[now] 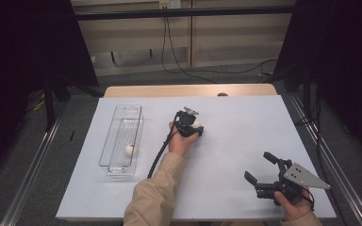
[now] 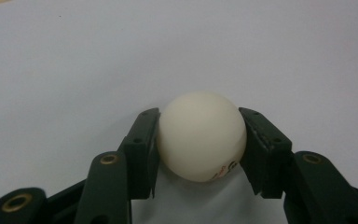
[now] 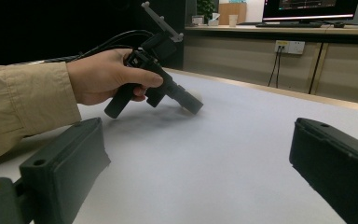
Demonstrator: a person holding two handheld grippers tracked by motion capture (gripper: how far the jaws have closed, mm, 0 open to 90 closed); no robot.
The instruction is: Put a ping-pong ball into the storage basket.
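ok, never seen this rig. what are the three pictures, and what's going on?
No robot arm here: a person holds a two-jaw gripper in each hand. The high view looks down on a white table. The other two pictures come from cameras riding on the grippers, looking along their black jaws. The left gripper is shut on a white ball at mid-table. The right gripper rests open and empty near the table's right front. A clear plastic tray at the left holds a second white ball.

A clear plastic tray (image 1: 119, 123) lies at the left of the desk (image 1: 245, 136), with a second white ball (image 1: 130, 149) inside it.
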